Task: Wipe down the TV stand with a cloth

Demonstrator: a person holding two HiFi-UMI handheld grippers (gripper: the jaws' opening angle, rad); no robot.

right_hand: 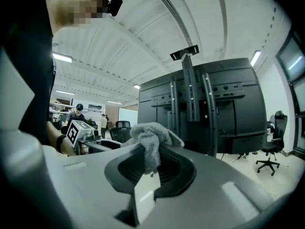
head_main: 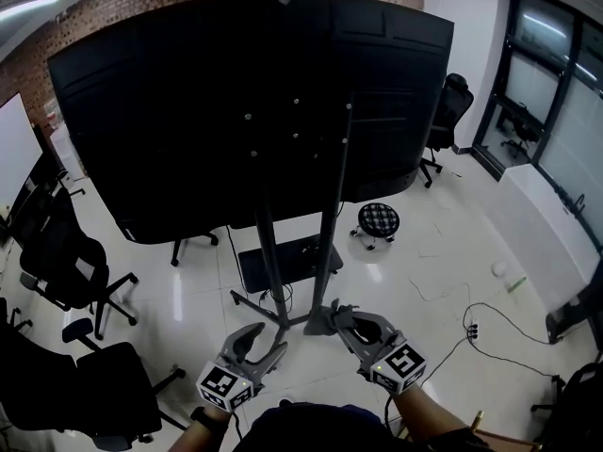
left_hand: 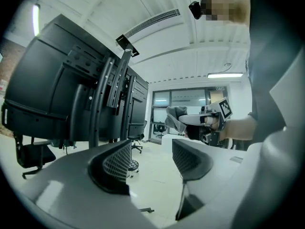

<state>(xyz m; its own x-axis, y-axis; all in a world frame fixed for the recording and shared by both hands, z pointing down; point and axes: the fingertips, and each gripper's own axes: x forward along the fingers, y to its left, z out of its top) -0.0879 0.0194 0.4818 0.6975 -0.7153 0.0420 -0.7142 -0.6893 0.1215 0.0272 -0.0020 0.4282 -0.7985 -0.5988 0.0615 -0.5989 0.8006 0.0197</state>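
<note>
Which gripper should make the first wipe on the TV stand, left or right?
Right. The right gripper is shut on the grey cloth and faces the TV stand. The left gripper is open with nothing between its jaws.

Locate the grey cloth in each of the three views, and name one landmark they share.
Head view: cloth lower centre, at the right gripper's tips.
Left gripper view: cloth right of centre, held by the right gripper.
Right gripper view: cloth at centre, pinched between the tongs.
Shared landmark: the TV stand's black uprights.
</note>
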